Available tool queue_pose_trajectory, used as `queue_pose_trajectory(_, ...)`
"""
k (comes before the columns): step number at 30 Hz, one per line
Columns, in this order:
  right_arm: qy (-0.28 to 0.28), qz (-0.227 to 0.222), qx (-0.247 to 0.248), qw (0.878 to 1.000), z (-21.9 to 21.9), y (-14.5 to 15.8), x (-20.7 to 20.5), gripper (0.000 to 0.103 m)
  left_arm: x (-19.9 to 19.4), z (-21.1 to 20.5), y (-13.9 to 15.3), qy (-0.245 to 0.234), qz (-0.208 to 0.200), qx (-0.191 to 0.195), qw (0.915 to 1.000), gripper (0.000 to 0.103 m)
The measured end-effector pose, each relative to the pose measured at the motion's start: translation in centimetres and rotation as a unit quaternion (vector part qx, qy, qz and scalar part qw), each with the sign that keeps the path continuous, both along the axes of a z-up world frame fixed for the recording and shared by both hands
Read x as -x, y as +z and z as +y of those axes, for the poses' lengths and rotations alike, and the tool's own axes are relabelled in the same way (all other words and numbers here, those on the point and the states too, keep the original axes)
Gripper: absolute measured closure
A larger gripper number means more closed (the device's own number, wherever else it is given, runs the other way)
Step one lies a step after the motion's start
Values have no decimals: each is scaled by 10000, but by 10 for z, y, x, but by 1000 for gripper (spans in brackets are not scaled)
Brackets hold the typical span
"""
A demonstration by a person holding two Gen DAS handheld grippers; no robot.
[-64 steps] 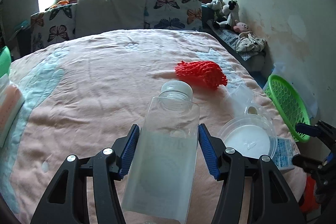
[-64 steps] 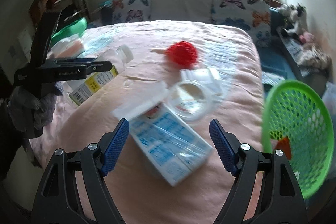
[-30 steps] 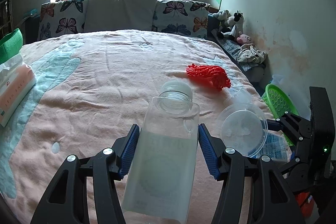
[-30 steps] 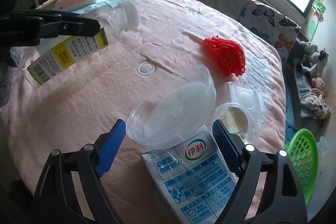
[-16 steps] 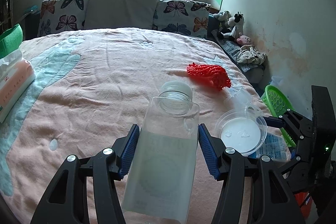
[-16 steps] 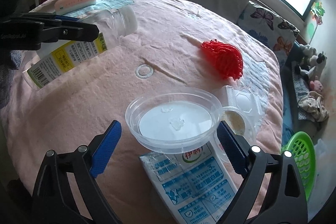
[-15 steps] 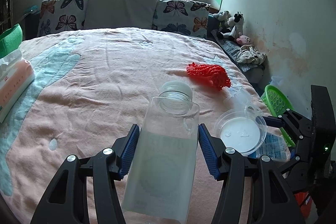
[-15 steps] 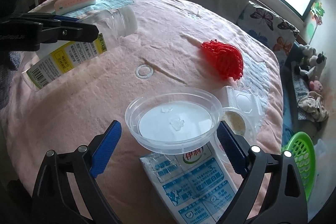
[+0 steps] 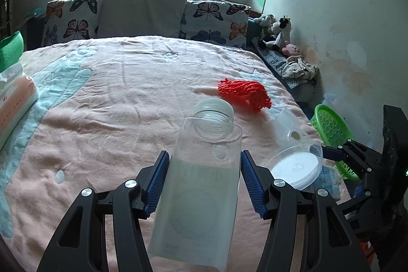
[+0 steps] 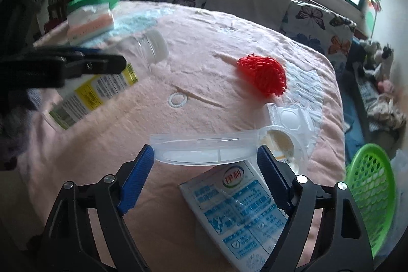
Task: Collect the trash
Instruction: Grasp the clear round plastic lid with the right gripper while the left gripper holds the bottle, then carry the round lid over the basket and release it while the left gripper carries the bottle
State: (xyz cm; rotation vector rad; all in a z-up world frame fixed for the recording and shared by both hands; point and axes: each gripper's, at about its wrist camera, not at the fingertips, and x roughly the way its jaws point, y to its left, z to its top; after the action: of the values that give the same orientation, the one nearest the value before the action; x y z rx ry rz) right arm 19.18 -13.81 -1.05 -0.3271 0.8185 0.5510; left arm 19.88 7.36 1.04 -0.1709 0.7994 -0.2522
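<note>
Left claw (image 9: pixel 202 179) is squeezing a clear squarish plastic bottle (image 9: pixel 201 185); right claw (image 10: pixel 205 173) is pinching a shallow see-through lid (image 10: pixel 204 148) over the milk carton (image 10: pixel 237 208) lying on the fuzzy pink bed (image 10: pixel 193 63).

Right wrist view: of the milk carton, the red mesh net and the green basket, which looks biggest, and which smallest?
1. Milk carton, though it lies nearest the camera, which inflates it.
2. Green basket, partly cut off at the picture's edge, so its rank against the carton is unsure.
3. Red mesh net, clearly smallest.
</note>
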Motion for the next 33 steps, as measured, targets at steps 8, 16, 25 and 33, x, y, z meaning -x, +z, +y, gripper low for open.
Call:
queue_pose_trajectory(8, -181, -142, -424, 9988, -27, 24, 16, 21, 0, -19, 11, -153, -79, 41, 9998, 48)
queue_pose_trajectory(16, -655, -423, -748, 9941, -77, 51, 27, 21, -3, -47, 24, -408, -142, 77, 9990, 48)
queue_pose_trajectory(25, -1667, -166, -876, 9820, -170, 40, 16, 46, -12, -97, 31, -884, -161, 122, 9959, 48)
queue_pose_trajectory(33, -1930, 11, -1102, 9750, -204, 24, 23, 44, -19, -124, 26, -1067, -48, 73, 9943, 48)
